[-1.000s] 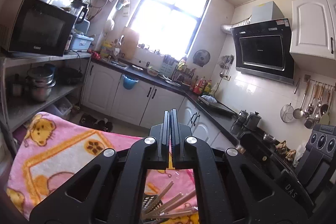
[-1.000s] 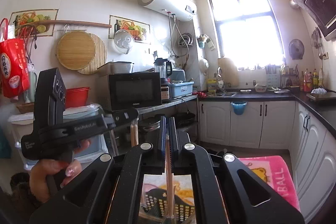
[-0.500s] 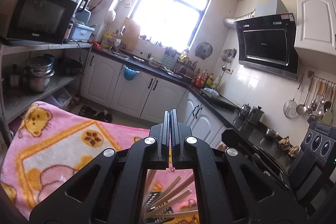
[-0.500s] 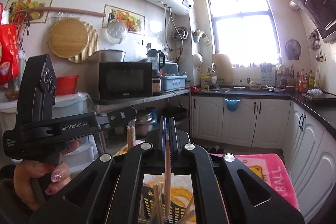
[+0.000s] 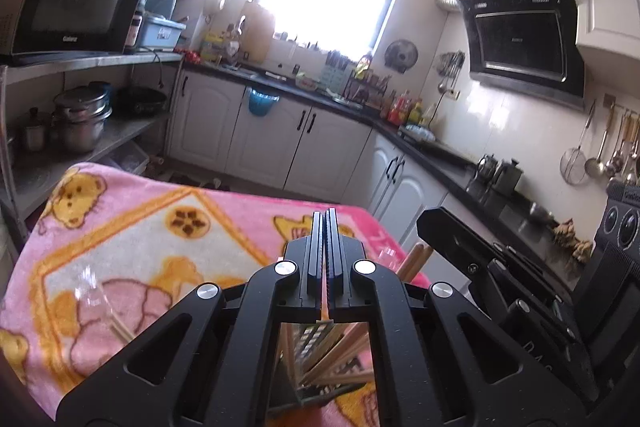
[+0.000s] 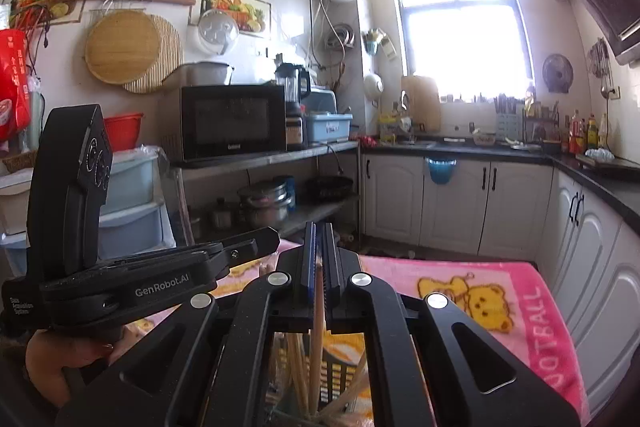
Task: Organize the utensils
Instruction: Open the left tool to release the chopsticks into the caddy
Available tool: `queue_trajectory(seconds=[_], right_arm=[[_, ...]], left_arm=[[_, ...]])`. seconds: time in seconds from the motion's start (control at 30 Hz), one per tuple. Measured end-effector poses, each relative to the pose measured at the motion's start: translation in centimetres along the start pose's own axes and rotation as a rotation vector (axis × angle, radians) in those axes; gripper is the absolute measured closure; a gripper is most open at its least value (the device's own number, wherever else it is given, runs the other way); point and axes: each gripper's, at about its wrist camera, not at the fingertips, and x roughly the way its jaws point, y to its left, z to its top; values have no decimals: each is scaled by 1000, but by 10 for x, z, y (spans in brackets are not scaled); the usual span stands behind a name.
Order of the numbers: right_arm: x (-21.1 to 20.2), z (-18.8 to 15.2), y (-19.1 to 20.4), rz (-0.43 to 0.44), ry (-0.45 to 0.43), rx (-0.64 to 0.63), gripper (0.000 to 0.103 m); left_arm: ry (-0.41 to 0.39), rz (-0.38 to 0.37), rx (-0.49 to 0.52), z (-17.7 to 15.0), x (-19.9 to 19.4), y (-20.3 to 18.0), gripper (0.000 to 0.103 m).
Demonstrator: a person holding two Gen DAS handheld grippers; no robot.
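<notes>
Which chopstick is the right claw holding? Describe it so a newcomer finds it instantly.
Start at the pink bear blanket, then the black slotted basket standing on it. Of the wooden chopsticks there, it is the chopstick standing upright, pinched in the right claw; the others lean loose.

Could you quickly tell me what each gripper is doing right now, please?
Left gripper: closed on a chopstick.
Right gripper: closed on a chopstick.
</notes>
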Motion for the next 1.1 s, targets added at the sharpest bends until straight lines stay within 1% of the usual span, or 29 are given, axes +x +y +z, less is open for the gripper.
queue_trajectory(seconds=[0.23, 0.4, 0.5, 0.63, 0.7, 0.73, 0.8, 0.87, 0.93, 1.1], right_arm=[[2, -16, 1, -1, 79, 8, 99], [-1, -26, -3, 3, 131, 20, 99], [-6, -31, -6, 0, 151, 33, 98], [-13, -35, -13, -3, 168, 57, 92], [-16, -36, -14, -5, 172, 60, 90], [-18, -36, -15, -5, 174, 60, 89], [-22, -37, -15, -3, 177, 59, 87], [-27, -38, -15, -4, 176, 55, 83], [-31, -39, -15, -3, 176, 55, 81], [-42, -41, -14, -6, 178, 50, 75]], left_arm=[[61, 31, 38, -19, 2, -3, 103], [99, 38, 54, -29, 0, -4, 103], [106, 38, 64, -31, -5, -5, 103], [119, 46, 83, -34, -12, -9, 100], [124, 46, 88, -37, -14, -9, 91], [127, 50, 92, -39, -17, -10, 90], [131, 58, 98, -41, -20, -11, 82], [134, 60, 97, -43, -23, -11, 76], [134, 62, 95, -45, -26, -11, 73], [128, 63, 90, -48, -38, -9, 59]])
